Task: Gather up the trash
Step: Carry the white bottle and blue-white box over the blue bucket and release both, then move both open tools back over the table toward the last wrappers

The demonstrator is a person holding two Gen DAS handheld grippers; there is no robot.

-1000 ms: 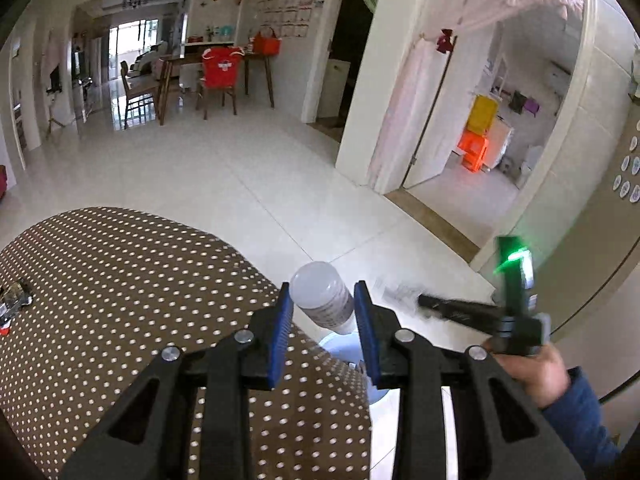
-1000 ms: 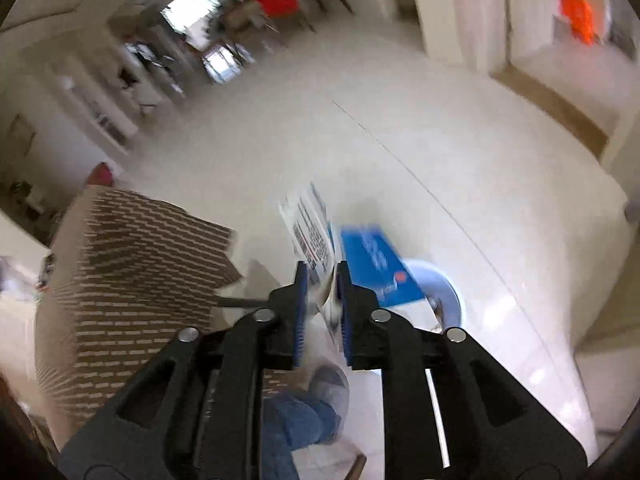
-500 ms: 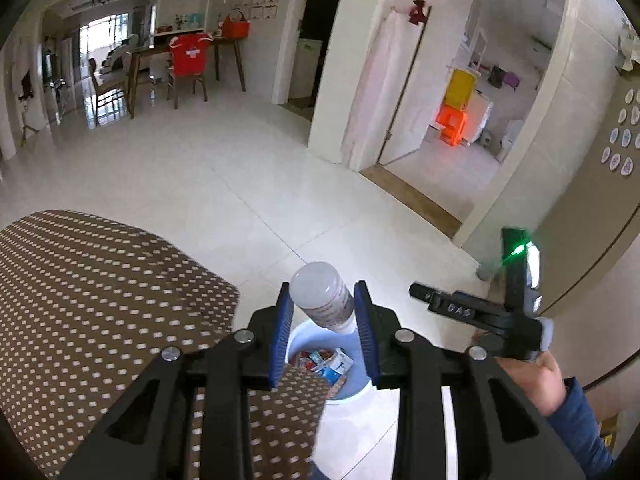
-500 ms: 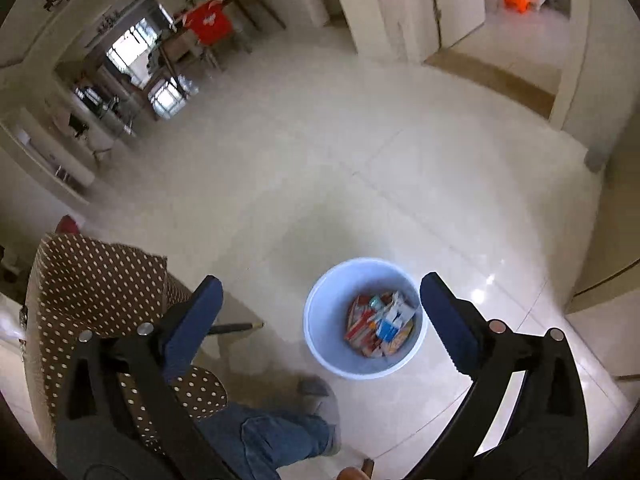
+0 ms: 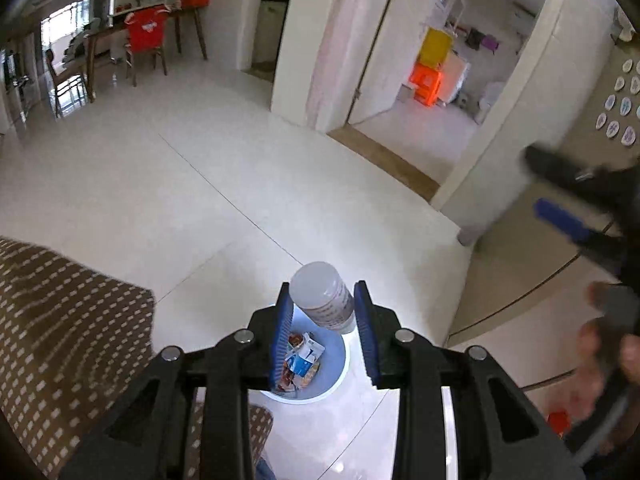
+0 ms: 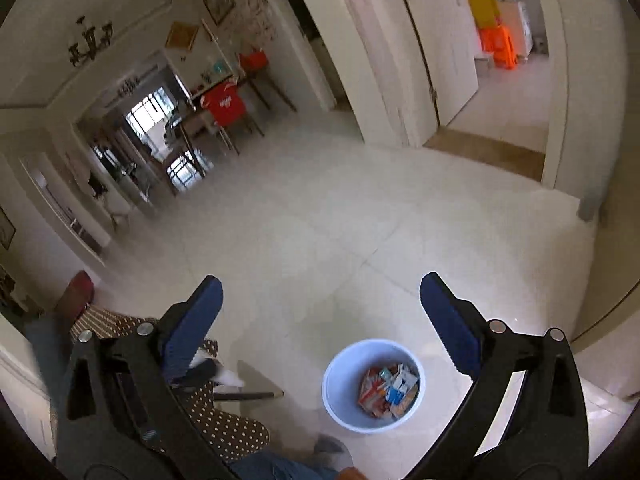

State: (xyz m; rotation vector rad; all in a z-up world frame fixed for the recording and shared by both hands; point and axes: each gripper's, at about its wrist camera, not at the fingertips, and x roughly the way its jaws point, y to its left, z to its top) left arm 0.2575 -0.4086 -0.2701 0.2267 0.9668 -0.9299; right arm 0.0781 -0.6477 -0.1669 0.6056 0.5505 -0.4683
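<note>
Left wrist view: my left gripper [image 5: 322, 300] clamps a small white bottle [image 5: 322, 297] between its blue pads, jaws narrow, the bottle tilted with its flat end pointing away. Directly below and behind the bottle sits the pale blue bin [image 5: 335, 364] on the white tile floor [image 5: 240, 184], already holding crumpled wrappers and cartons [image 5: 301, 360]. The brown dotted tablecloth [image 5: 68, 320] fills the near left. At far right the right gripper shows only as a dark blur.

Right wrist view: right gripper [image 6: 320, 312] stands wide, nothing between the pads; I judge its load is already in the bin [image 6: 344, 376], which lies near, just right of centre. Part of the left gripper [image 6: 200, 372] shows at the table edge [image 6: 224, 432].

Step in hand, as I read it: drop the bottle. To do it well I want the bottle centred over the bin mouth, not over the near rim, and low enough that it cannot bounce off the packed trash and roll across the tiles. Open the jaws cleanly and fully; the bottle is smooth and round, so a half release could let it slide sideways. Keep the right gripper clear of the drop line.
</note>
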